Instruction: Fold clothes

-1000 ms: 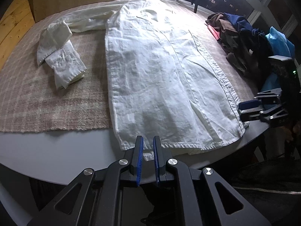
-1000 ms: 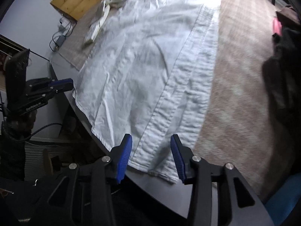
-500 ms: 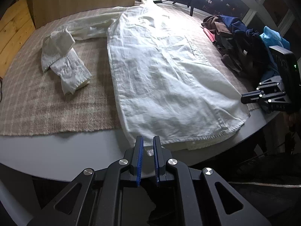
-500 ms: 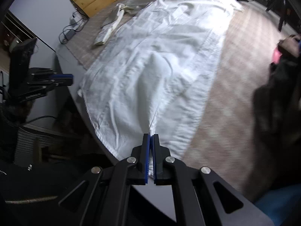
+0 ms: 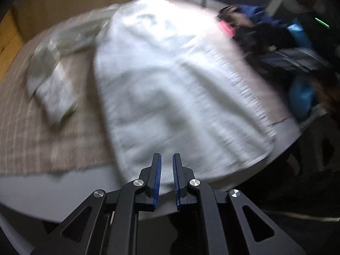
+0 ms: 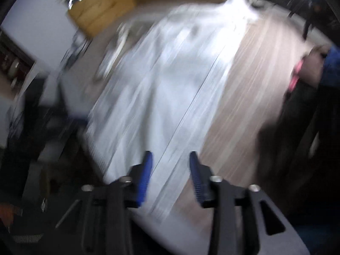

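White shirt (image 5: 170, 89) lies spread on table (image 5: 63, 191), sleeve (image 5: 53, 85) bunched at 9 o'clock; unfolded, we judge. Left claw (image 5: 166, 170) slightly apart, right claw (image 6: 171, 170) wide apart, both empty.

White long-sleeved shirt (image 5: 170, 89) spread flat on a beige checked woven mat (image 5: 42, 131) over a pale round table (image 5: 63, 193), its bunched sleeve (image 5: 51, 85) lying left, a heap of dark and blue clothes (image 5: 276, 38) right, hem apparently overhanging the near edge.
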Available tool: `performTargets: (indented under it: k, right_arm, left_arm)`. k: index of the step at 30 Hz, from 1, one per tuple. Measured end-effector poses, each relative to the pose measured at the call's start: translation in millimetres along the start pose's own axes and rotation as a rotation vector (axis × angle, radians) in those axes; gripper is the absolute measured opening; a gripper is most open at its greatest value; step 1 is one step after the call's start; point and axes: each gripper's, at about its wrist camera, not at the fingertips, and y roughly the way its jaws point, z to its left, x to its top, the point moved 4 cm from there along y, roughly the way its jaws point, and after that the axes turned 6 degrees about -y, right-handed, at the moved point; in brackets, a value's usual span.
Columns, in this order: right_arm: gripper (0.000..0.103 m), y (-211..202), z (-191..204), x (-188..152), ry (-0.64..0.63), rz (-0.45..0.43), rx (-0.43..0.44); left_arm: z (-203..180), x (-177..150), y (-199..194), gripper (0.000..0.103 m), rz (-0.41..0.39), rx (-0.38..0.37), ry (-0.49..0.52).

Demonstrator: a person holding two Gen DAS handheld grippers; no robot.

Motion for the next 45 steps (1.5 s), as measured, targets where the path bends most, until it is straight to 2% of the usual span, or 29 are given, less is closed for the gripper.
performTargets:
  k: [2, 3, 5, 8, 11, 13, 17, 20, 23, 26, 27, 29, 33, 36, 38, 42, 45]
  right_arm:
    - [0.04, 1, -24, 29, 0.021, -0.063, -0.052]
    - [0.04, 11, -36, 46, 0.027, -0.074, -0.076]
    - [0.04, 32, -51, 76, 0.023, -0.087, -0.105]
    - [0.039, 57, -58, 96, -0.044, -0.05, -0.165]
    - [0.037, 82, -61, 110, -0.125, -0.001, -0.234]
    - [0.036, 78, -75, 118, -0.102, -0.012, -0.243]
    - [0.036, 50, -101, 141, -0.008, -0.09, -0.184]
    - [0.036, 41, -94, 162, -0.008, -0.116, -0.125]
    - [0.036, 26, -78, 174, -0.023, -0.144, -0.078]
    - [0.036, 2, -69, 184, -0.02, -0.174, -0.064]
    - [0.036, -7, -67, 189, -0.016, -0.186, -0.066]
    - [0.036, -26, -69, 202, -0.002, -0.213, -0.098]
    - [0.037, -55, -75, 232, 0.06, -0.253, -0.186]
    - [0.037, -52, -79, 252, 0.125, -0.23, -0.213]
    - [0.037, -40, -80, 262, 0.168, -0.212, -0.202]
    - [0.037, -3, -84, 283, 0.252, -0.166, -0.16]
    - [0.037, 28, -89, 301, 0.273, -0.121, -0.17]
  left_arm:
    - [-27, 12, 2, 0.011, -0.013, -0.061, 0.04]
    - [-37, 16, 7, 0.014, -0.012, -0.072, 0.063]
    - [-52, 28, 25, 0.014, -0.009, -0.077, 0.071]
    - [-65, 36, 57, 0.011, 0.031, -0.081, 0.044]
    - [-74, 34, 66, 0.012, 0.051, -0.08, 0.068]
    - [-68, 31, 56, 0.013, 0.06, -0.061, 0.05]
    - [-25, 39, 5, 0.013, 0.004, -0.008, -0.003]
    - [25, 71, -30, 0.018, -0.037, 0.097, 0.007]
    - [84, 118, -63, 0.019, -0.08, 0.196, 0.028]
    - [142, 172, -83, 0.033, -0.104, 0.266, 0.062]
    - [157, 187, -84, 0.036, -0.099, 0.292, 0.081]
    - [185, 218, -84, 0.036, -0.104, 0.319, 0.139]
    - [209, 264, -68, 0.04, -0.116, 0.126, 0.171]
    - [212, 281, -29, 0.04, -0.037, 0.076, 0.263]
    - [206, 285, -6, 0.041, 0.012, 0.02, 0.314]
    - [188, 285, 26, 0.043, 0.084, -0.028, 0.444]
    - [185, 294, 43, 0.044, 0.11, -0.067, 0.462]
